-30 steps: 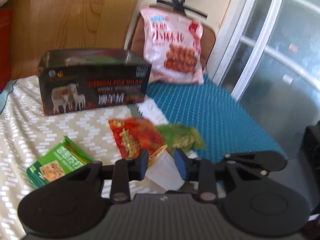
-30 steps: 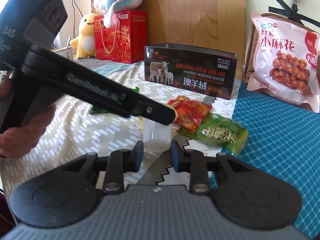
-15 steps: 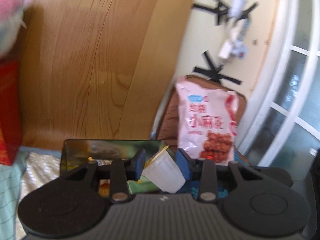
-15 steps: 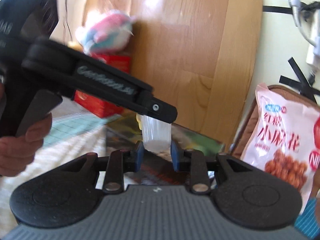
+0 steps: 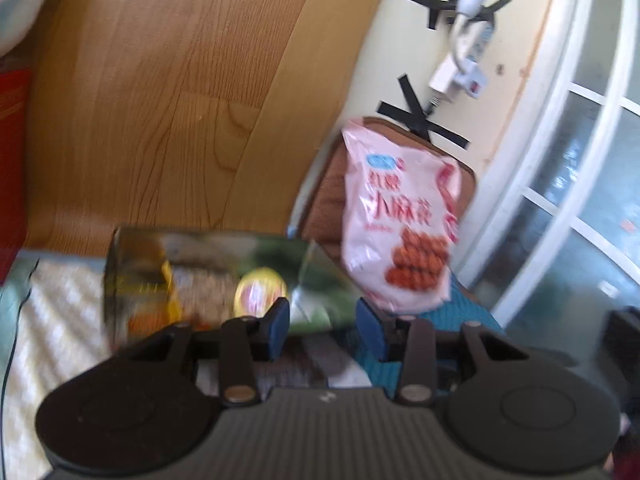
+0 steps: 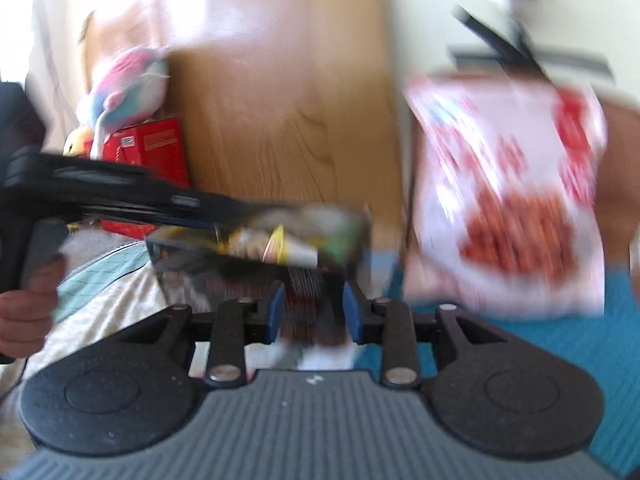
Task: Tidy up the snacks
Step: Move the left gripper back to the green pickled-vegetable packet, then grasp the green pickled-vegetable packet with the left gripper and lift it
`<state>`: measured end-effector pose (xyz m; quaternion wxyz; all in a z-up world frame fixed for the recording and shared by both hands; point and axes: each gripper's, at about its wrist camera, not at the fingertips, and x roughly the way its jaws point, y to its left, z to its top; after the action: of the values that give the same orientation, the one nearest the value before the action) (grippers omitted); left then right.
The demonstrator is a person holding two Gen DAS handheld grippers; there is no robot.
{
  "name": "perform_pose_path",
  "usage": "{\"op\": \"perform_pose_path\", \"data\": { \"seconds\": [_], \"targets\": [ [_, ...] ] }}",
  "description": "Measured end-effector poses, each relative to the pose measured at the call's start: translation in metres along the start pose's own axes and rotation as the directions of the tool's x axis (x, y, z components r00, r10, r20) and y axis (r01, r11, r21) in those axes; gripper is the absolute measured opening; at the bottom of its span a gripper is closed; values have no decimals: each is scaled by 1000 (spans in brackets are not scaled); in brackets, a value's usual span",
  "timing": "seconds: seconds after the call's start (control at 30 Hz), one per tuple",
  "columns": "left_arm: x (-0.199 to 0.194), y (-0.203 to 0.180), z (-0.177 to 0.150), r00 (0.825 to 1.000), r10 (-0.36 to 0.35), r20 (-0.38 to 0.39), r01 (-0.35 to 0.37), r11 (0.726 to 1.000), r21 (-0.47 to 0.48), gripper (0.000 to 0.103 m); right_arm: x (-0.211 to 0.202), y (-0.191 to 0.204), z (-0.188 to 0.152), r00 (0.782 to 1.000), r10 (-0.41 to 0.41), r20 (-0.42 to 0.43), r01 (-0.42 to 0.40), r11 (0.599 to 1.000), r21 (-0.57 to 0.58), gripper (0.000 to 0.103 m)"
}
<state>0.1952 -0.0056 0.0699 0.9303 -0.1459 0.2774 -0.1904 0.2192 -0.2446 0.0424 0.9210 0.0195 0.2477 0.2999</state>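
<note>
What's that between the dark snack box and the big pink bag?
In the left wrist view, only a strip of the brown chair back shows between the snack box and the pink bag propped against it.

Wall: cream, crossed with black tape strips; a white plug and cord hang on it.
Panel: wood-grain board upright behind the bed.
Window: white-framed frosted panes at right.
Bed: cream zigzag cover, teal checked cloth beside it.
Chair: brown back against the wall.
Light: daylight, glare on the board.
</note>
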Motion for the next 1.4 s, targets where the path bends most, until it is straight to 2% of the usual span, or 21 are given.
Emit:
{"op": "perform_pose_path", "data": {
  "seconds": [0.1,0.2,0.27,0.33,0.47,0.5,0.57,0.63,0.8,0.87,0.97,1.03,1.1,1.17,1.23,1.33,1.4],
  "targets": [
    [-18,-7,-28,997,-40,-67,40,999,-3,38,-22,-19,-29,998,8,-59,2,988,156,35],
    [-28,-25,-58,990,-85,-112,89,996,25,38,-38,-27,-53,996,0,-86,22,968,250,36],
    [-28,-35,-74,984,-89,-153,96,994,43,38,-44,-27,-64,995,8,-104,24,953,301,37],
    [-26,-42,-89,979,-72,-191,85,995,61,38,-47,-22,-70,993,49,-104,-12,944,329,35],
    [-26,-34,-105,970,20,-242,-12,999,35,37,-51,2,-69,993,62,-102,-32,960,279,27],
    [-29,-27,-107,970,41,-239,-37,999,19,33,-52,9,-68,993,66,-101,-37,965,260,26],
    [-40,-13,-108,974,66,-218,-70,998,-10,32,-52,20,-68,990,94,-106,-67,969,239,17],
    [-50,-2,-106,973,116,-198,-124,992,-28,32,-55,32,-71,984,136,-114,-106,966,235,14],
    [-72,25,-108,970,179,-166,-202,970,-132,33,-55,67,-77,970,208,-126,-179,961,208,14],
    [-78,27,-107,974,163,-157,-188,969,-158,35,-57,83,-80,955,259,-144,-227,952,207,13],
    [-89,25,-109,980,136,-142,-160,972,-171,40,-60,107,-86,909,370,-194,-338,924,179,14],
    [-93,21,-109,984,114,-138,-138,973,-183,41,-66,117,-87,901,378,-213,-356,925,134,15],
    [-101,21,-113,986,88,-139,-115,972,-204,43,-74,114,-84,910,369,-192,-353,929,109,16],
    [-106,21,-115,988,49,-147,-83,969,-233,44,-81,104,-79,935,323,-144,-310,945,106,27],
    [-105,21,-117,988,-4,-155,-38,962,-270,47,-81,87,-75,952,285,-113,-266,951,158,31],
    [-96,24,-117,985,-48,-166,-10,943,-332,52,-64,62,-72,955,274,-115,-232,930,284,31],
    [-86,29,-118,981,-69,-181,-3,928,-373,52,-50,50,-74,945,300,-127,-234,897,374,31]
  ]
}}
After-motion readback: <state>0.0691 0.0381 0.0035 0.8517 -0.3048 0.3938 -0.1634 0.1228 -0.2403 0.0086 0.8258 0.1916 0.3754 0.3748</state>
